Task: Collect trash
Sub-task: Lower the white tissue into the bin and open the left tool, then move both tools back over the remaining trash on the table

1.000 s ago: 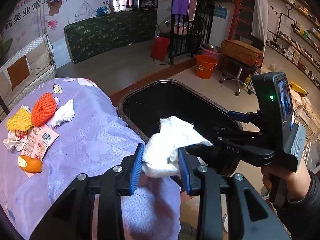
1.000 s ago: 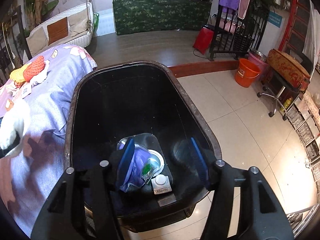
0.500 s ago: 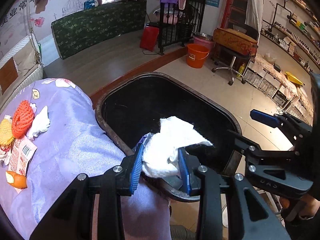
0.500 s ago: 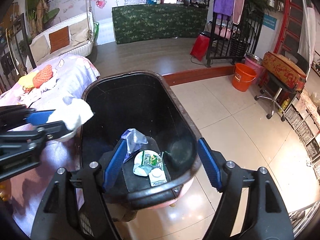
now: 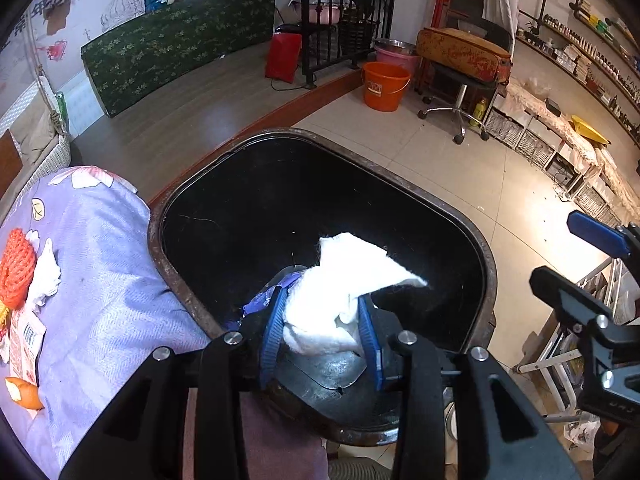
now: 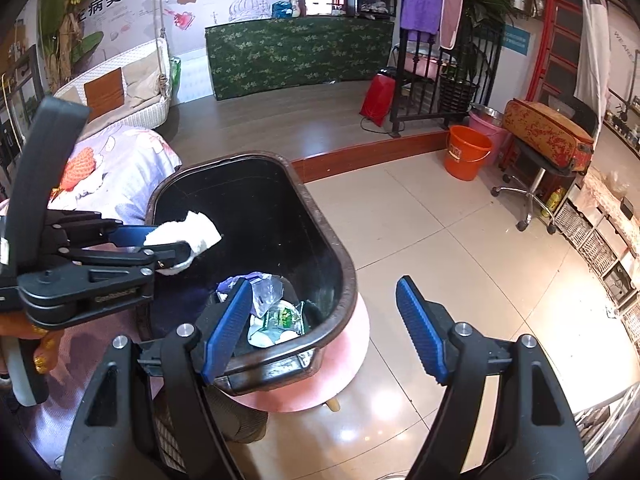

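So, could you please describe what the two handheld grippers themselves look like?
Both the left gripper and the right gripper are matte black plastic with ribbed blue pads and silver screw heads. The left one's body carries small pale lettering, too small to read.

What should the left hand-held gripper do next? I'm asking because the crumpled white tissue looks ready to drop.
Probably open the jaws and let go. The left hand-held gripper, whose jaws have just been opening slightly, grips the crumpled white tissue directly above the open black plastic bin, where earlier wrappers already lie, and the empty right hand-held gripper stands clear of the fall.
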